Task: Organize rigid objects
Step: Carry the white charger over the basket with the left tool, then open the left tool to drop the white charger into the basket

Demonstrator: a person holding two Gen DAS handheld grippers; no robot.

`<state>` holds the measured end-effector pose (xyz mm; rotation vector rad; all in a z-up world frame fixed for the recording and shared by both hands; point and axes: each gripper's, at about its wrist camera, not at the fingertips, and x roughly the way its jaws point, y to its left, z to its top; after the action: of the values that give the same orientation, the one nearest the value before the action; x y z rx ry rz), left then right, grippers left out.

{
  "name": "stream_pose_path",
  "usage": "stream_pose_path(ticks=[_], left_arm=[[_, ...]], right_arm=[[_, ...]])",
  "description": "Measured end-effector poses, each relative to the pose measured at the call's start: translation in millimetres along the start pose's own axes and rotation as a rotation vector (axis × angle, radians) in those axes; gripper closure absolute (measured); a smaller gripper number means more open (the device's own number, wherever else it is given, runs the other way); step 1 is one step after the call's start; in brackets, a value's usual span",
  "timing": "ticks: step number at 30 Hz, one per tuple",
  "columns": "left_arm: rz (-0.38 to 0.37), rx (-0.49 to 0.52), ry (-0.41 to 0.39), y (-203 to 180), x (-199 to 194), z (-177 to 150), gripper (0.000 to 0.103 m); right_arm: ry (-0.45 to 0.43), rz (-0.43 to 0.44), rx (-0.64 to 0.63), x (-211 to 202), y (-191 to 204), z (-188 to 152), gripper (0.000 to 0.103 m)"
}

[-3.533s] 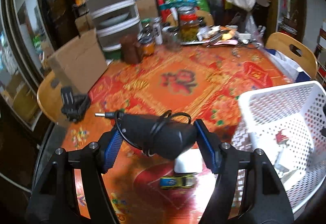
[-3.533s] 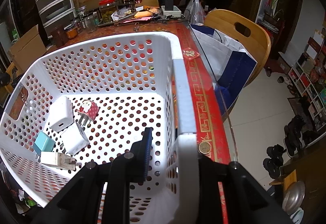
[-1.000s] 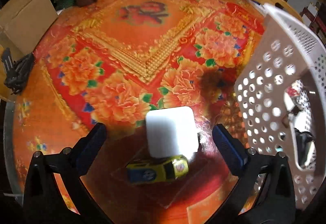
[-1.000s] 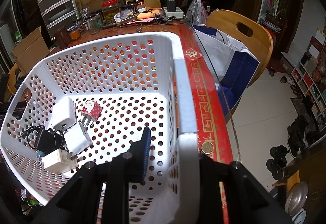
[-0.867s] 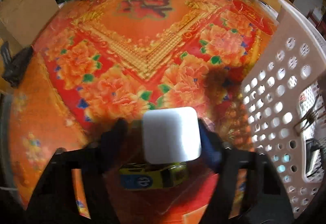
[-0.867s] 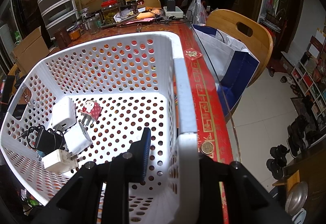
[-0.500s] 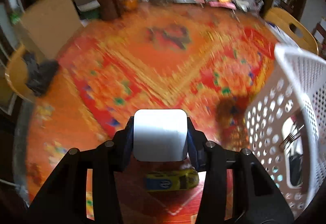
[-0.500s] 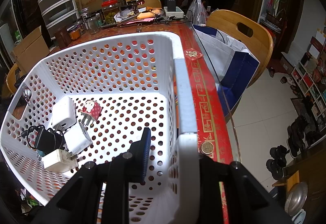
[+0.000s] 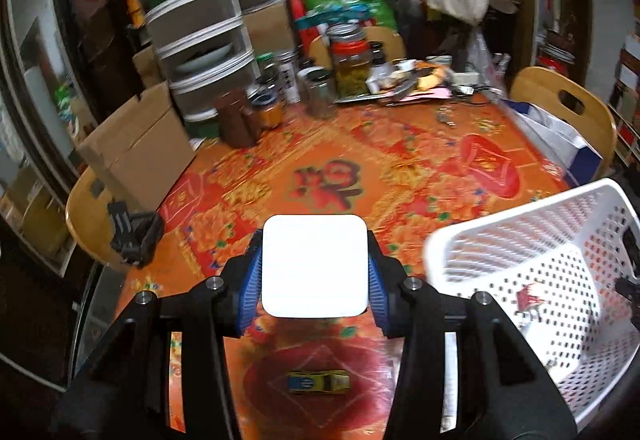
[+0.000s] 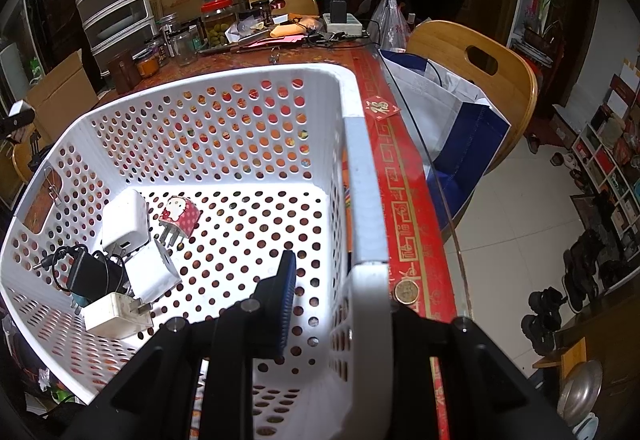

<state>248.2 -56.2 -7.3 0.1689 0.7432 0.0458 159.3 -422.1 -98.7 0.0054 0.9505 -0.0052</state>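
Carrying step: left tool [image 9: 315, 267] clamps square white plastic charger block [image 9: 314, 266]; right tool [image 10: 336, 304] pinches white perforated plastic basket [image 10: 362, 176] wall. Next: swing block over rim, release.

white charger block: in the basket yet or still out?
Out. The white charger block is clamped between the left gripper pads, held above the tablecloth, left of the white basket rim in the left wrist view.
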Motion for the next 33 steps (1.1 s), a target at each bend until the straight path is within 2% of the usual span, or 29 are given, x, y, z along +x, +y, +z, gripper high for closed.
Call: stream_pose_path(ticks=[9, 12, 17, 24, 33], left_arm=[[-0.044, 0.084, -0.013, -60.8, -23.5, 8.7, 0.06], [-0.076, 0.123, 0.008, -81.0, -25.2, 6.7, 0.06], [-0.17, 0.2, 0.103, -117.9, -12.5, -1.9, 0.06], [-0.218, 0.264, 0.227, -153.8, 18.4, -16.1, 0.06], [-0.232, 0.375, 0.342, -191.3, 46.8, -25.5, 0.06]], right_arm=[[-0.001, 0.001, -0.006, -0.3, 0.7, 0.4, 0.08], [-0.001, 0.0, -0.006, -0.3, 0.8, 0.3, 0.08], [-0.002, 0.001, -0.005, -0.4, 0.8, 0.4, 0.08], [-0.003, 0.003, -0.006, -0.7, 1.9, 0.4, 0.08], [-0.003, 0.003, -0.006, -0.6, 2.3, 0.4, 0.08]])
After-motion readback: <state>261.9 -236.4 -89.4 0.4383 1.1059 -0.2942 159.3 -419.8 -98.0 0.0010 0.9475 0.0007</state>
